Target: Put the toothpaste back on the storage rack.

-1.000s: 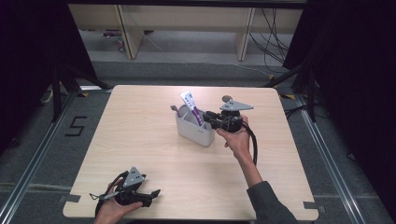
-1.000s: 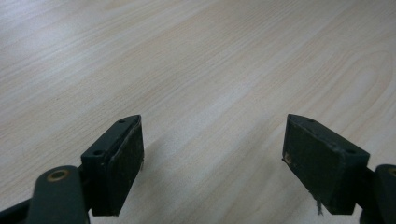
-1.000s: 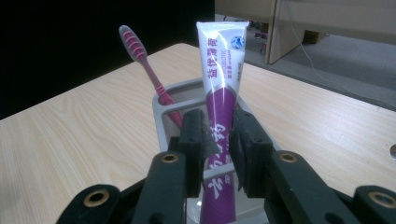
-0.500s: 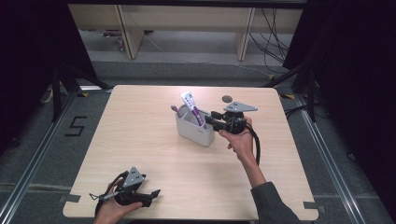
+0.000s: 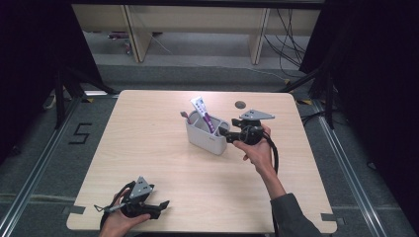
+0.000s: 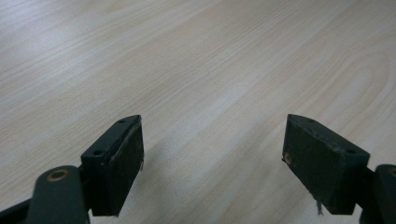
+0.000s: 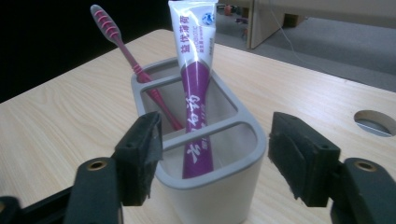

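Your right gripper [image 7: 215,158] sits at the right end of the grey holder [image 5: 206,139] near the table's [image 5: 148,148] middle; its jaws have just been opening and now stand wide, nothing clamped. The toothpaste tube [image 7: 196,93] and pink toothbrush [image 7: 126,51] stand inside the holder. Your left gripper [image 6: 212,168] rests at the near left edge, jaws wide apart, empty.

Overhead light on my end: tabletop [image 5: 163,143] evenly lit, room around it nearly black. Shadows soft and short under the holder [image 5: 206,139]. Left gripper view has a pale glare patch on the wood at top left, far grain soft. Right gripper view: toothpaste tube [image 7: 195,88] sharp, near jaws blurred, background floor soft.
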The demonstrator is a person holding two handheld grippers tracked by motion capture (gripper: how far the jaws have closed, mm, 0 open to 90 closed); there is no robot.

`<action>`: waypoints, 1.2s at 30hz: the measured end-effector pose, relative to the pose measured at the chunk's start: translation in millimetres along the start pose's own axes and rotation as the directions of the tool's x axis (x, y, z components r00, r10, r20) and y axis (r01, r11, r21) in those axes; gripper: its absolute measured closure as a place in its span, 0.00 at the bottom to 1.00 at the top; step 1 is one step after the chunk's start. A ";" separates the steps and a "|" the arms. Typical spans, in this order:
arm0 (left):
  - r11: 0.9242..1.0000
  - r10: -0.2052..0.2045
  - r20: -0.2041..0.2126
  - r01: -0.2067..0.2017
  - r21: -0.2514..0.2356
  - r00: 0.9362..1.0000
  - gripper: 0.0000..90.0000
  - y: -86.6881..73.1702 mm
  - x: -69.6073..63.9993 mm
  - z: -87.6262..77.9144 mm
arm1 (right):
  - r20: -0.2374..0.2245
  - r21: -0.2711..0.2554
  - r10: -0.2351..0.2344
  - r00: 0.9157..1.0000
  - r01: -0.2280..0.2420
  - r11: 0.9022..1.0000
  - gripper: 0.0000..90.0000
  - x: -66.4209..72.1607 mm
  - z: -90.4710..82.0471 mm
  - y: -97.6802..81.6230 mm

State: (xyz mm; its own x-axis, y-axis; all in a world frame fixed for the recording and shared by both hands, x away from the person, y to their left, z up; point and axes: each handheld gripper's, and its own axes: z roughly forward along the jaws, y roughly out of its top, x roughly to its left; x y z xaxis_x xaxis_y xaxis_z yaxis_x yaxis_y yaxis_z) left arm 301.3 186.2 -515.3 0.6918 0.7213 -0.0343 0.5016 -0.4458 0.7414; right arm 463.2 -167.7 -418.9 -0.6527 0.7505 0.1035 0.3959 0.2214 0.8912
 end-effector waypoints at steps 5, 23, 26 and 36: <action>1.000 -0.002 -0.006 0.002 -0.012 1.000 0.22 0.0 0.7 0.4 | 0.025 -0.005 0.054 0.998 -0.054 0.999 0.24 -0.5 -4.3 -2.9; 0.999 -0.031 -0.009 0.031 -0.025 0.999 0.19 0.5 -0.2 0.1 | 0.025 0.031 0.024 0.999 -0.024 0.999 0.18 -4.6 -15.0 -13.8; 0.999 -0.041 -0.007 0.041 -0.033 0.999 0.19 0.3 -0.8 0.7 | 0.019 0.039 0.060 0.998 -0.061 0.997 0.18 -4.6 -15.0 -17.0; 1.000 -0.022 -0.018 0.021 -0.018 1.000 0.19 0.2 1.0 -0.8 | 0.013 0.042 0.046 0.999 -0.046 0.998 0.18 -2.2 -23.9 -21.3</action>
State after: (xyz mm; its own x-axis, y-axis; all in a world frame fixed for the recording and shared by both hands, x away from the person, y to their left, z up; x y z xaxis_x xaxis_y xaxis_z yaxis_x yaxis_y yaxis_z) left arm 301.6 187.3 -514.6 0.6715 0.7400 -0.0384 0.5068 -0.4208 0.7524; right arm 440.8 -189.0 -427.5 -0.6257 0.7676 0.1387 0.4521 0.2120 0.8664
